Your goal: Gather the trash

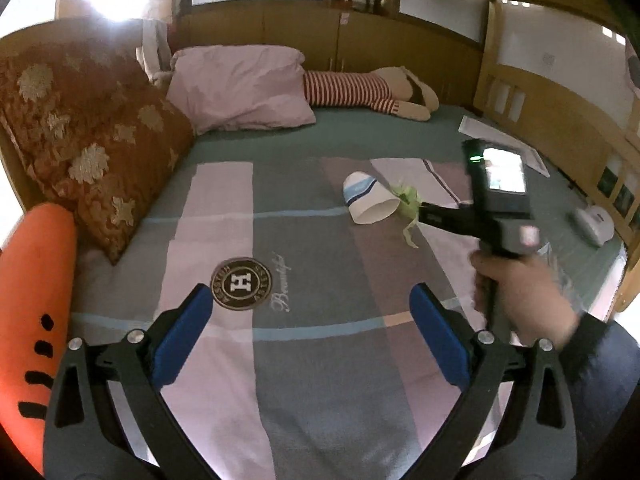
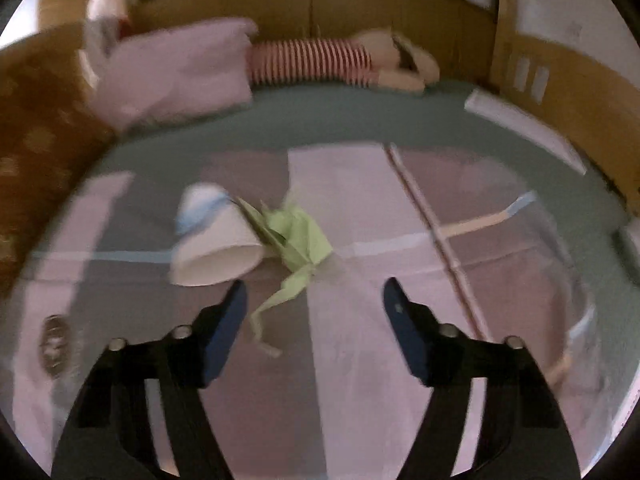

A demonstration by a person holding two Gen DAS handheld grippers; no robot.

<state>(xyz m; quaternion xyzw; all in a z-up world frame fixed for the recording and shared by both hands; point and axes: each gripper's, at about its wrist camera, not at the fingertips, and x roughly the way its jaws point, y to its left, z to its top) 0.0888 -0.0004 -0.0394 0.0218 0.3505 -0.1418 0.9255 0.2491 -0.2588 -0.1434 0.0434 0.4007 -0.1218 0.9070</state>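
Trash lies mid-bed on the patchwork bedspread [image 1: 304, 216]: a white paper cup [image 2: 212, 240] tipped on its side, mouth toward the cameras, with a crumpled green paper scrap [image 2: 296, 236] touching its rim. The right claw [image 2: 314, 304] hangs just short of the scrap, its 2 blue pads spread with nothing between them; the view is blurred. The left claw [image 1: 310, 312] is spread wide over the bedspread's round badge [image 1: 241, 284], gripping nothing. A hand [image 1: 524, 300] holds the right tool. A pink pillow [image 1: 244, 88] lies beyond.
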